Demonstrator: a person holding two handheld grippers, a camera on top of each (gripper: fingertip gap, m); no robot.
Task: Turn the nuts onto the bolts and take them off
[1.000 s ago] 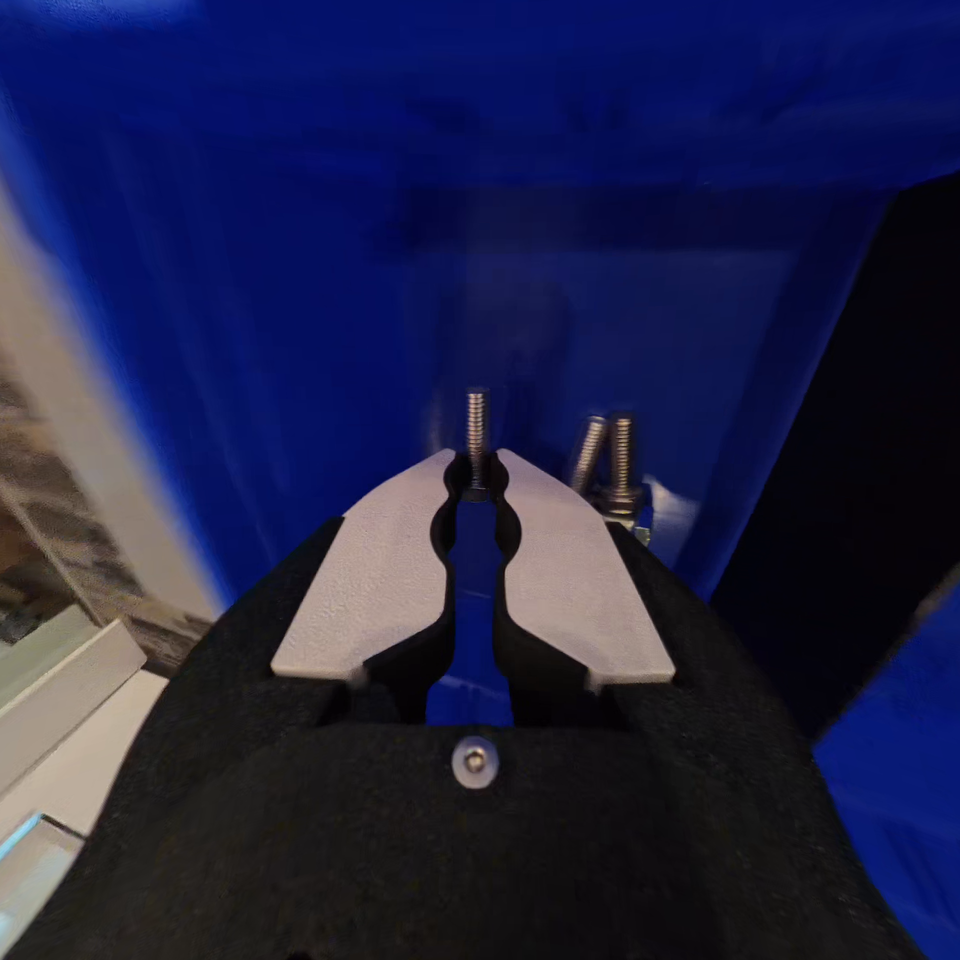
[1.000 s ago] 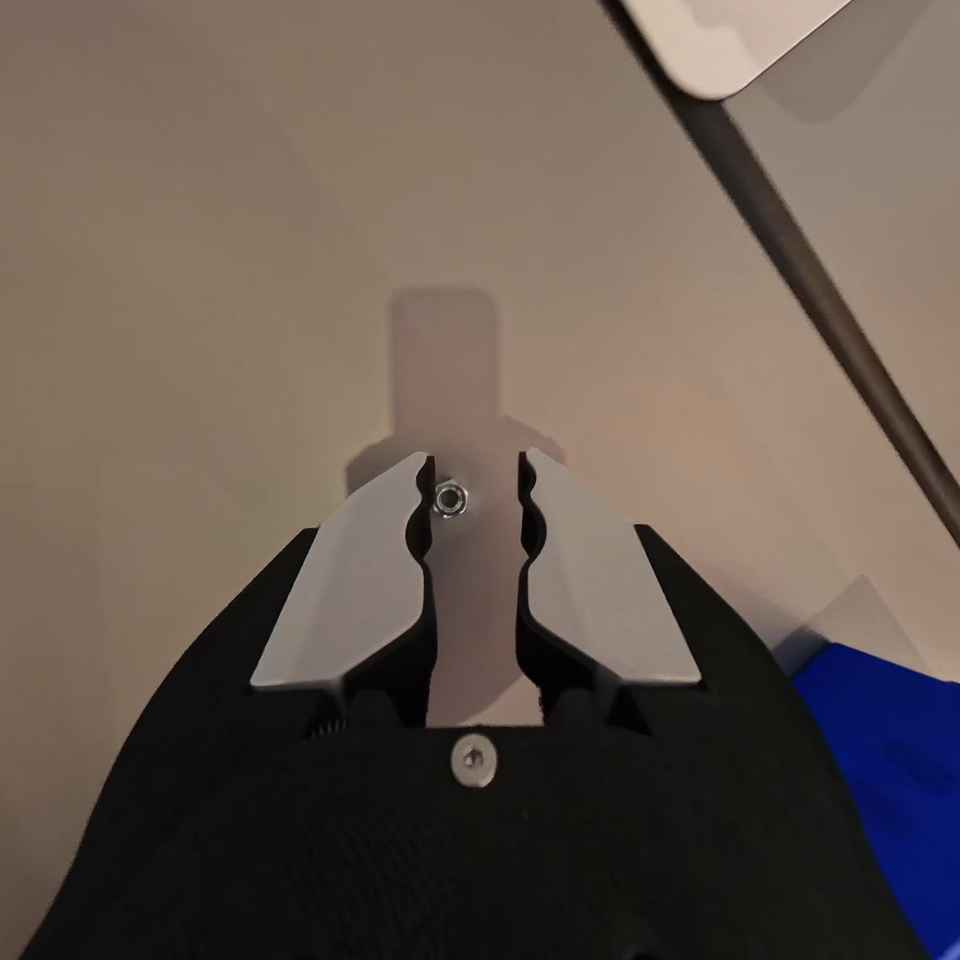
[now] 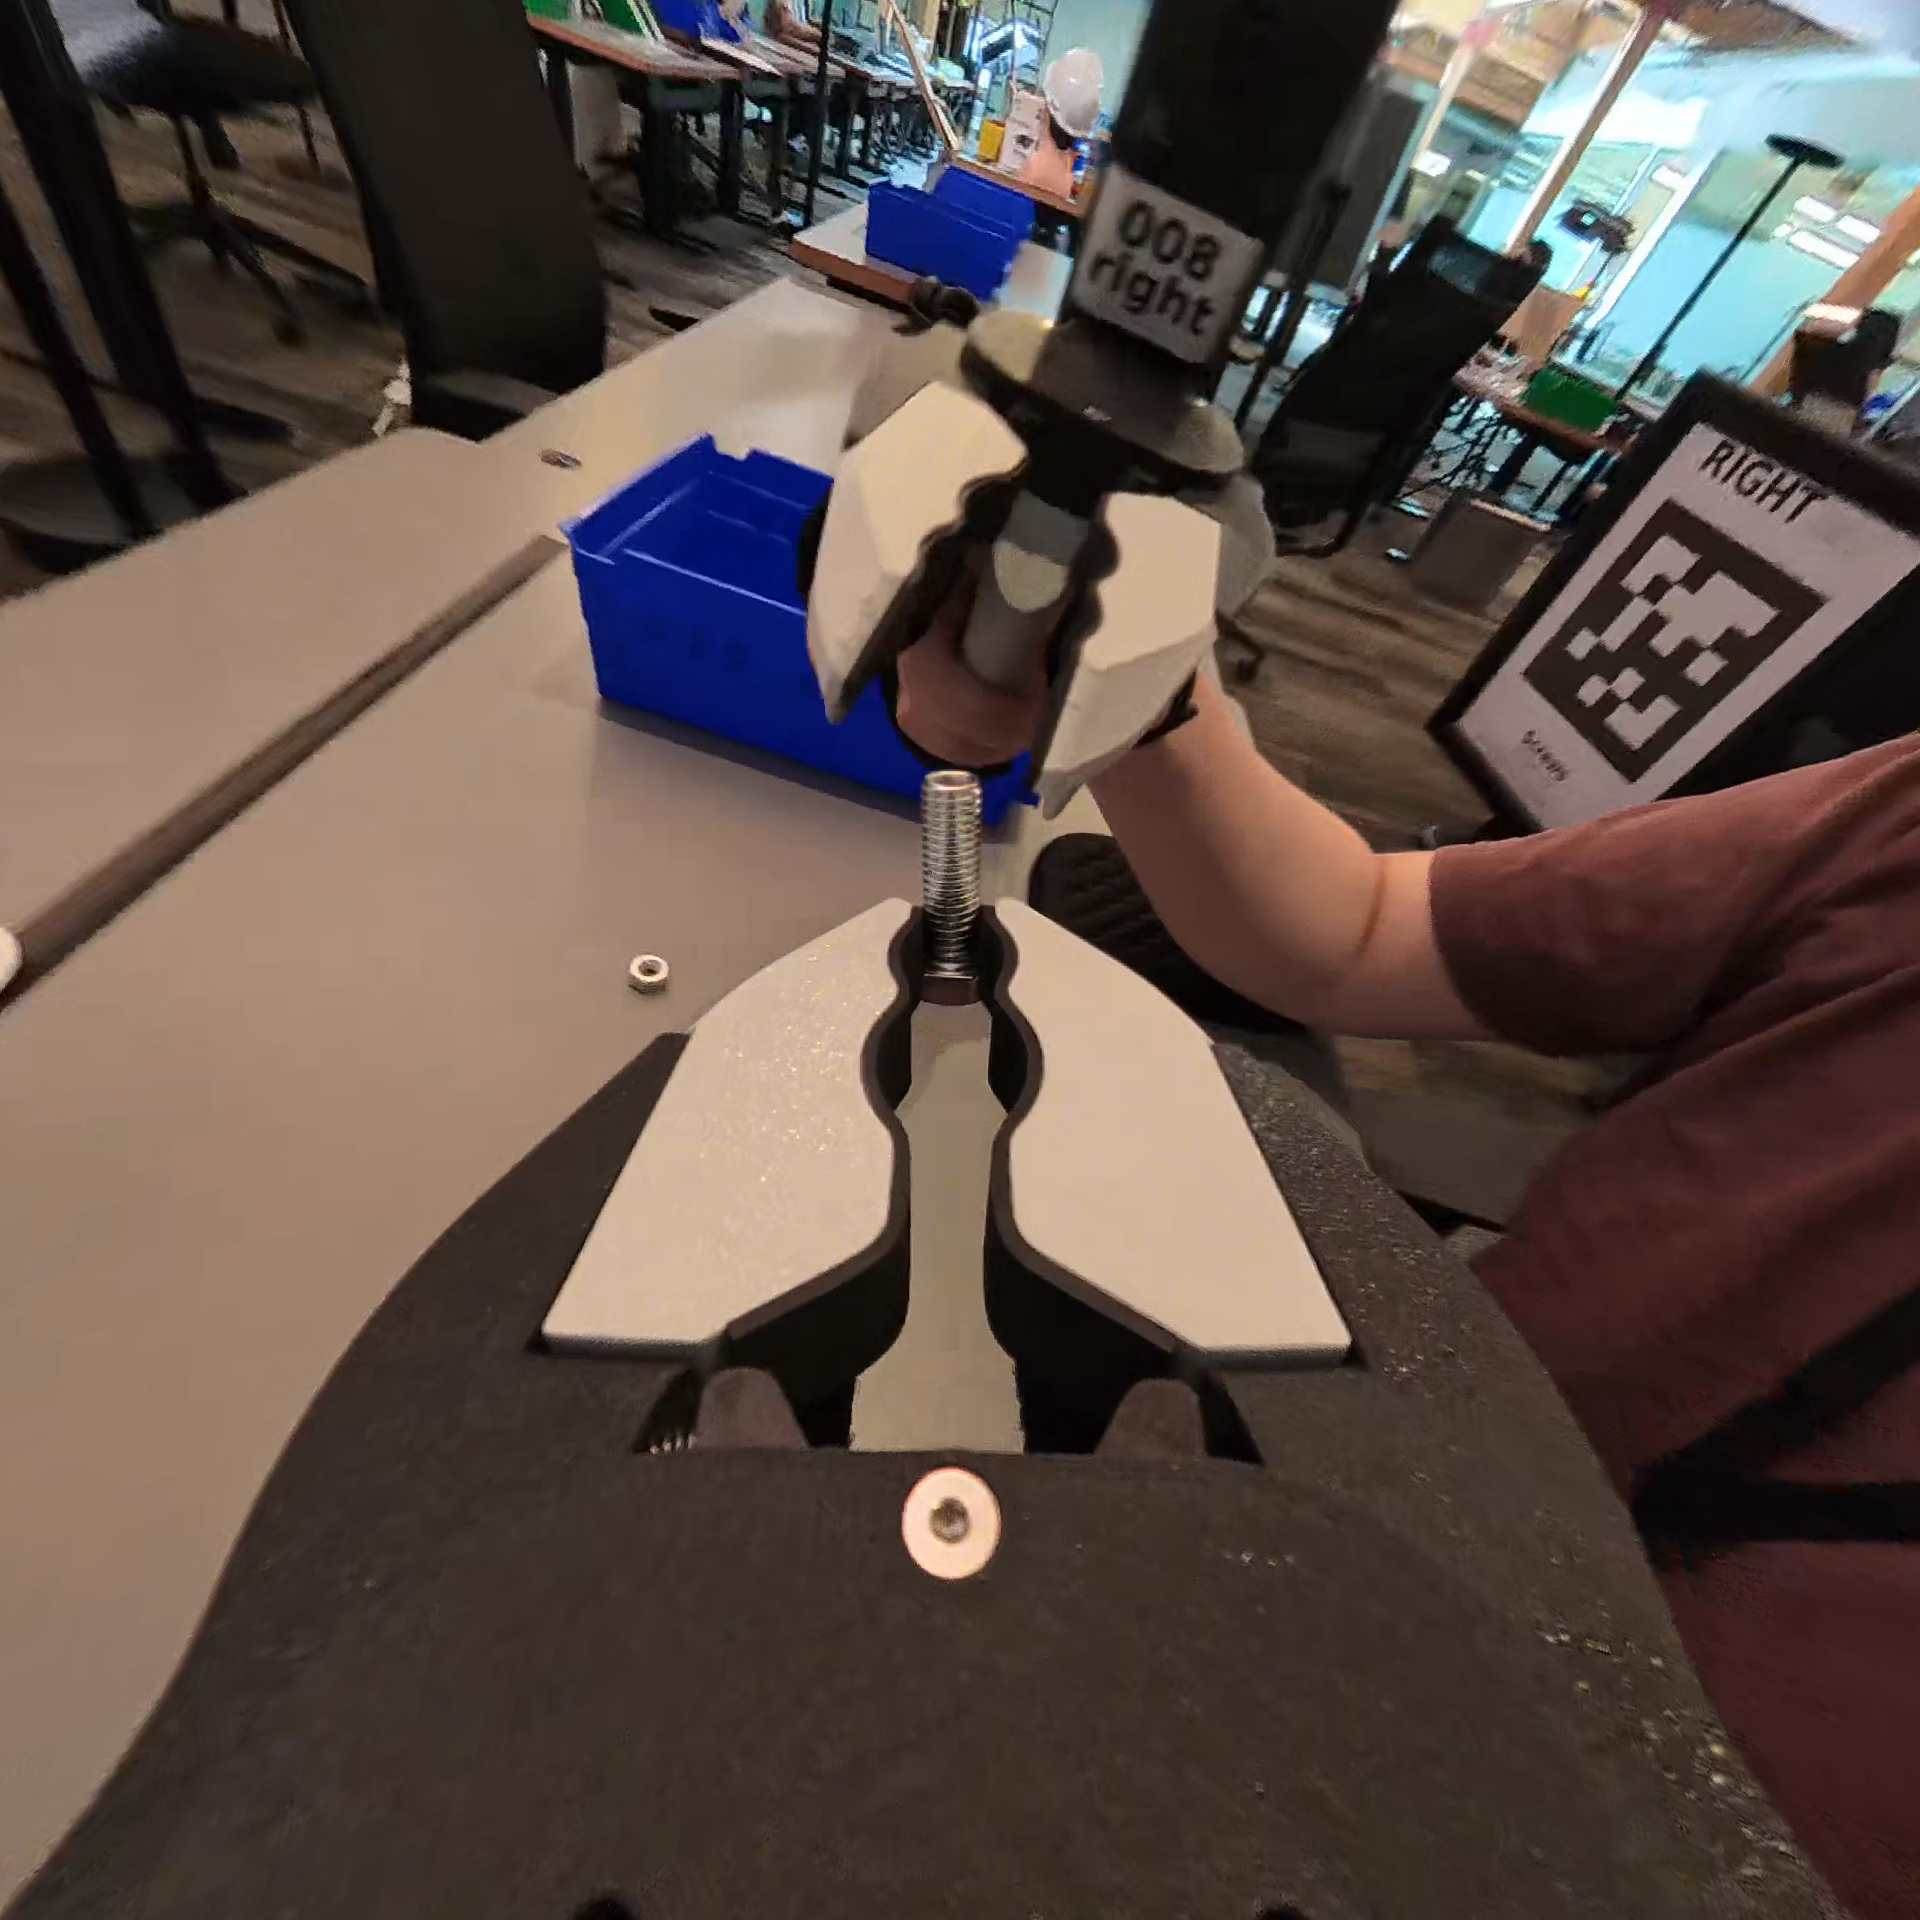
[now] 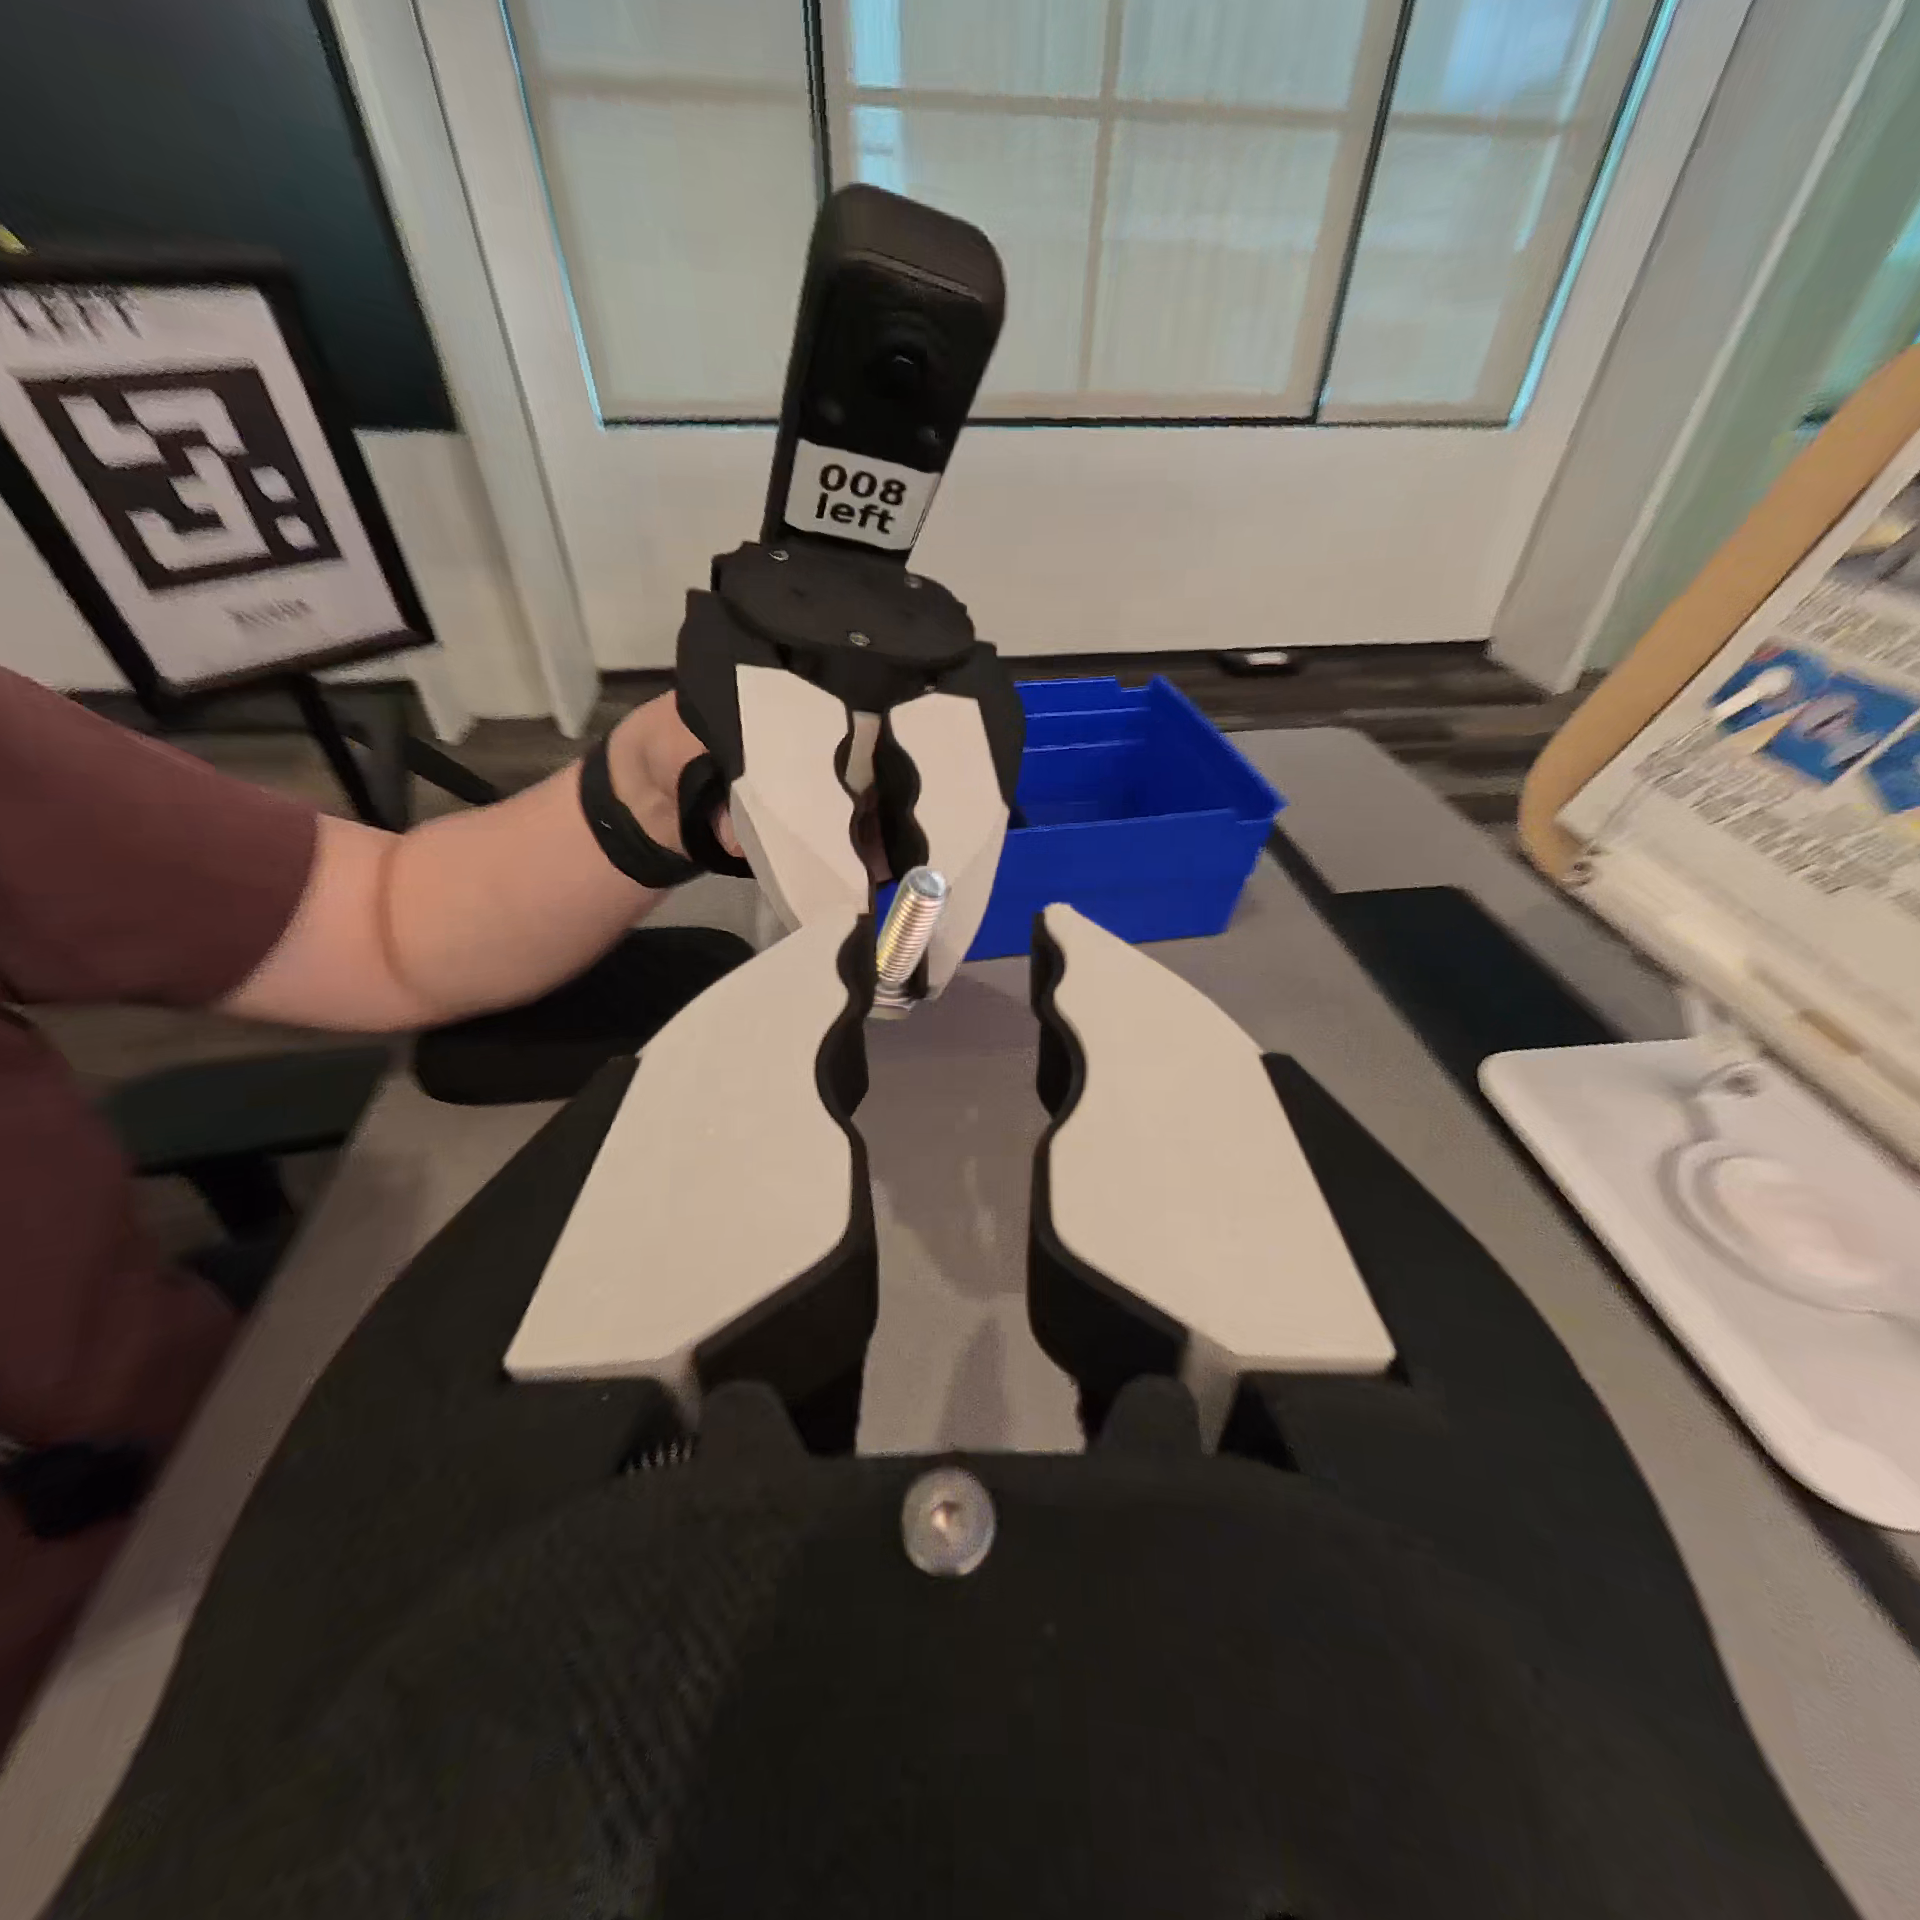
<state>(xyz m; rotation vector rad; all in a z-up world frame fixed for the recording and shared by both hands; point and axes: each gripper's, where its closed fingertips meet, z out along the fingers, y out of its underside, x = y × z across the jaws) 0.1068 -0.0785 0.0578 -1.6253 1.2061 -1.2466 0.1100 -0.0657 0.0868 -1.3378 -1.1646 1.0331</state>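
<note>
One bolt (image 3: 950,883), head clamped in left hand-held gripper (image 3: 950,940); one nut (image 3: 648,972) loose on grey surface (image 3: 312,1039); right hand-held gripper (image 4: 951,971) spread, empty; one blue bin (image 3: 707,613); workshop room.

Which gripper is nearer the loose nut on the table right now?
Left. The left gripper, shut on the bolt, is just right of the nut in its own view. The right gripper hangs open higher up, near the blue bin.

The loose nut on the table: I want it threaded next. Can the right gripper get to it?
Probably yes: the right gripper is open and empty, and the nut lies alone on bare table, nothing around it.
</note>
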